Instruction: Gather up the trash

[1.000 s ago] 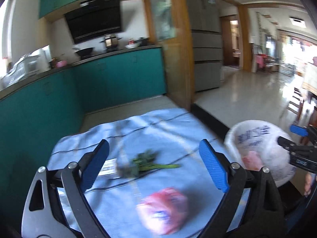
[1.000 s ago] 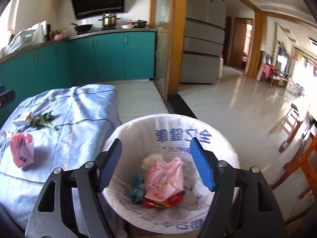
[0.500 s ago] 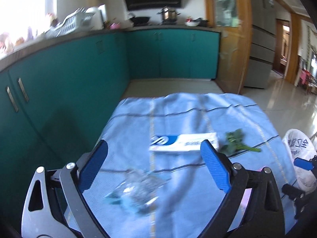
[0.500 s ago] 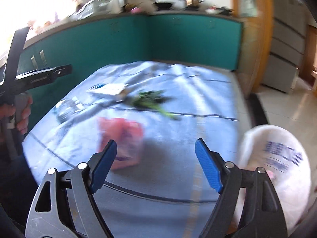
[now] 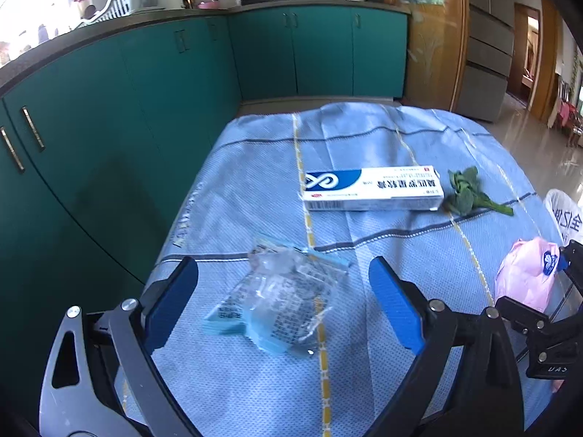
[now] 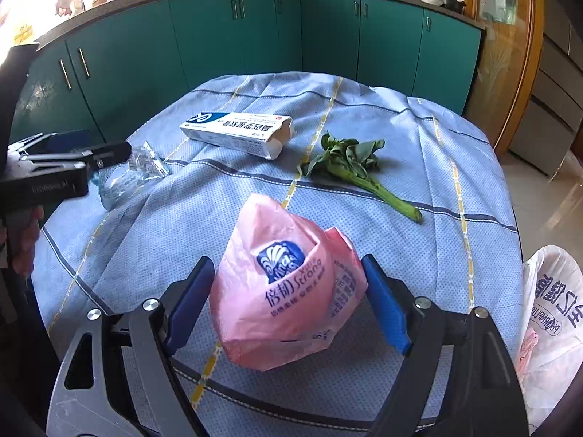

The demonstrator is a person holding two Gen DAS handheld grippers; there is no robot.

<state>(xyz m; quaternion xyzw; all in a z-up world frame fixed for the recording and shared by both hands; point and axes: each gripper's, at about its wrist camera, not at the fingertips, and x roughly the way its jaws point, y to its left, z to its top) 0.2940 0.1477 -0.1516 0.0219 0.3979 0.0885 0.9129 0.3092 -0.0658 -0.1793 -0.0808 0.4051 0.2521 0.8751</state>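
left gripper (image 5: pixel 284 309): released, straddling clear wrapper (image 5: pixel 277 306) | right gripper (image 6: pixel 288 309): released, straddling pink bag (image 6: pixel 288 291) | cloth (image 6: pixel 364 91)

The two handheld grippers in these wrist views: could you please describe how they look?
Both look alike. The left gripper and right gripper each have two black angled arms with silver rivets, grey triangular cut-out plates behind them, and flat blue pads lining the jaws. Seen side-on from the right wrist view, the left one is a black pistol-style body with small pale lettering, too fine to read. No cables or sleeves show.
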